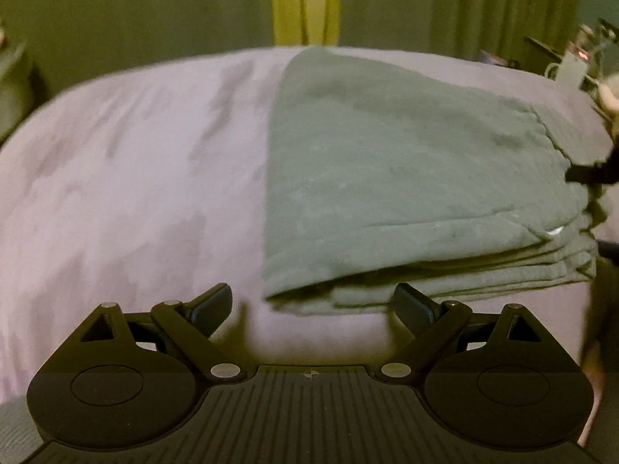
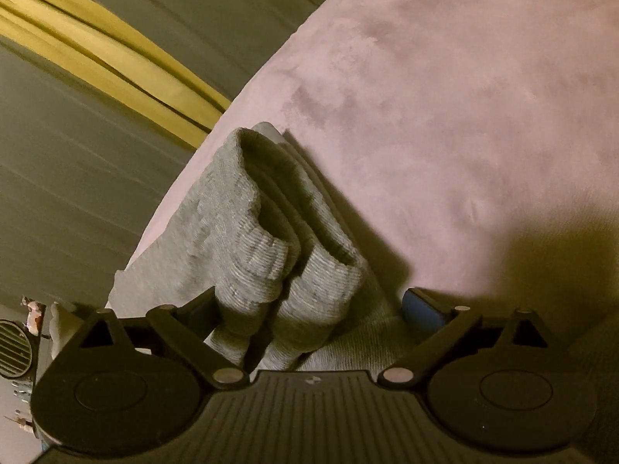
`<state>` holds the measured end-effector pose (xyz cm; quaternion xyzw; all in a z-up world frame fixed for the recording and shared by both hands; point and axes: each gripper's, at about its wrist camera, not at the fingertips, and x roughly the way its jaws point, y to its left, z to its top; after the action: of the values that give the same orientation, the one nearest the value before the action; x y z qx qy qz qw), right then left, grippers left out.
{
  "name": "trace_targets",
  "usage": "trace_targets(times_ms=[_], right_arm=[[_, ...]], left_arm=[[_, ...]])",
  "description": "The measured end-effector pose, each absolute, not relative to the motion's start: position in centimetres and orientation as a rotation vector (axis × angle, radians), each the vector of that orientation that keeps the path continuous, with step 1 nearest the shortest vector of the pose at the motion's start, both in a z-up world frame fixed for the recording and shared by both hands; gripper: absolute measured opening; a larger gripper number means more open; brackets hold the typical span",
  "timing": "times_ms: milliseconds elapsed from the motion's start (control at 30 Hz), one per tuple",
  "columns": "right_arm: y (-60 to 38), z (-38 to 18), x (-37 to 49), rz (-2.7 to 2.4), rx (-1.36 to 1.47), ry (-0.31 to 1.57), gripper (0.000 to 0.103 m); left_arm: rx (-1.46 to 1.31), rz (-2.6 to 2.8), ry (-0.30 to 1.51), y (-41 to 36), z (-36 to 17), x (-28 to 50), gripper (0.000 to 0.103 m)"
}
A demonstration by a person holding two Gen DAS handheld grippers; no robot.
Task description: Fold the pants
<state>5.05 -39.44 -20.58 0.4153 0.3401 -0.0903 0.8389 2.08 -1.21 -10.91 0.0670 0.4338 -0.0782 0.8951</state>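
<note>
Grey pants (image 1: 406,178) lie folded in a stack of several layers on a mauve bed cover (image 1: 135,178). My left gripper (image 1: 313,303) is open and empty, just in front of the stack's near left corner. In the right wrist view my right gripper (image 2: 309,309) is open with the ribbed cuffs (image 2: 294,270) of the pants between its fingers. The right gripper (image 1: 592,174) also shows in the left wrist view at the stack's right edge.
The bed cover (image 2: 445,96) spreads wide to the left of the pants. Grey and yellow curtains (image 1: 305,0) hang behind the bed. Cluttered furniture (image 1: 572,62) stands at the far right. A round vent (image 2: 13,348) shows at the lower left.
</note>
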Motion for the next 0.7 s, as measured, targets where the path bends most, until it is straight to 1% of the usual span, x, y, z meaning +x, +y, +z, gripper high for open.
trace_targets(times_ms=[100,167,300,433,567,700], right_arm=[[-39.5,-20.2,5.1,-0.188,0.885,0.720,0.098],[-39.6,-20.3,5.4,-0.189,0.884,0.721,0.098],[-39.6,-20.4,5.7,-0.191,0.883,0.720,0.099],[-39.3,-20.3,5.8,-0.201,0.850,0.721,0.099],[-38.9,-20.1,5.9,-0.211,0.801,0.731,0.098],[-38.5,-19.2,6.0,-0.240,0.729,0.763,0.099]], left_arm=[[0.150,-0.099,0.882,-1.5,-11.5,3.0,0.095],[0.087,-0.118,0.867,-0.9,-11.5,3.5,0.095],[0.050,-0.094,0.897,-0.4,-12.3,4.7,0.095],[-0.028,0.038,0.842,1.4,-11.8,4.7,0.095],[-0.045,0.134,0.834,2.5,-11.4,4.6,0.095],[-0.071,0.138,0.894,3.4,-10.9,4.3,0.095]])
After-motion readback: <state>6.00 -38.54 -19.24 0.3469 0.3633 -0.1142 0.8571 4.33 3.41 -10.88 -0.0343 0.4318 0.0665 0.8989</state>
